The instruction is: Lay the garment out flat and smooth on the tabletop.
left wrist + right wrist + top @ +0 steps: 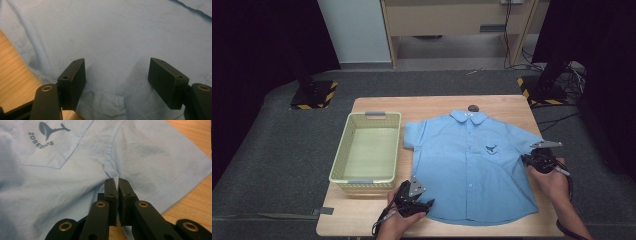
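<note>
The blue short-sleeved shirt (472,165) lies flat, unfolded, mid-desk beside the empty basket (341,165). The right tool (116,181) pinches its armpit seam; the left tool (116,75) straddles the hem, spread. Folding has barely begun.

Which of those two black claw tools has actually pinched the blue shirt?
The right gripper: its jaws are shut on a fold of the shirt near the sleeve seam. The left gripper stands open at the hem.
</note>
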`<state>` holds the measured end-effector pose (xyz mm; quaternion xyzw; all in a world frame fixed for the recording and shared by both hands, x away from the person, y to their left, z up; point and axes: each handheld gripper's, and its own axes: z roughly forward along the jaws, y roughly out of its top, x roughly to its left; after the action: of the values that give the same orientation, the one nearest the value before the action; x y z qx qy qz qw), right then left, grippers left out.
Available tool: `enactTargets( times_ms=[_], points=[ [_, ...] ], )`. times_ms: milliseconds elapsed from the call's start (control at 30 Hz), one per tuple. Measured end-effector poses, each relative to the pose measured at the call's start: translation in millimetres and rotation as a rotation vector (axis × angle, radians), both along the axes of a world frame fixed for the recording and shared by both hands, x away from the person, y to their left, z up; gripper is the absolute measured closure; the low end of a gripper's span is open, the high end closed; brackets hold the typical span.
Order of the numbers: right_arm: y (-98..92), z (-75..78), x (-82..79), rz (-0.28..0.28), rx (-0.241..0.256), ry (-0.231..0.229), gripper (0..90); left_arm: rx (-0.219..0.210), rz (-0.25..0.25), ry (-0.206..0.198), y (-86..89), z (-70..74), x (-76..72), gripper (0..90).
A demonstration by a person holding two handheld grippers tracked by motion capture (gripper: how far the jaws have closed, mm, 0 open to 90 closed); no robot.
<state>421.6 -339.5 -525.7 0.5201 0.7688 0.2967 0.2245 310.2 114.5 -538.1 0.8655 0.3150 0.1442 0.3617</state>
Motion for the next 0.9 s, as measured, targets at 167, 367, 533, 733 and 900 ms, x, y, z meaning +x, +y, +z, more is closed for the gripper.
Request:
enactTargets(
  times_ms=[167, 367, 533, 733, 900],
  points=[
    [-2.8, -0.2, -0.7, -0.015, 0.019, -0.022, 76.4, -0.007, -0.008, -0.003, 2.1, -0.8, -2.3, 29.2],
    [19.1, 10.9, -33.5, 0.016, 0.082, -0.069, 45.3, -0.039, 0.004, -0.019, 7.0, 14.3, 0.9, 20.5],
    [40.4, 2.0, -67.6, 0.105, 0.115, -0.036, 37.5, -0.120, 0.021, -0.094, 12.8, 35.4, 3.3, 20.8],
    [48.0, -1.0, -92.2, 0.110, 0.096, 0.006, 31.0, -0.109, -0.004, -0.079, 3.5, 35.9, 10.5, 22.7],
    [42.4, 2.2, -104.7, 0.091, 0.117, -0.013, 32.3, -0.044, -0.015, -0.038, -7.1, 19.9, 19.6, 22.7]
  ],
)
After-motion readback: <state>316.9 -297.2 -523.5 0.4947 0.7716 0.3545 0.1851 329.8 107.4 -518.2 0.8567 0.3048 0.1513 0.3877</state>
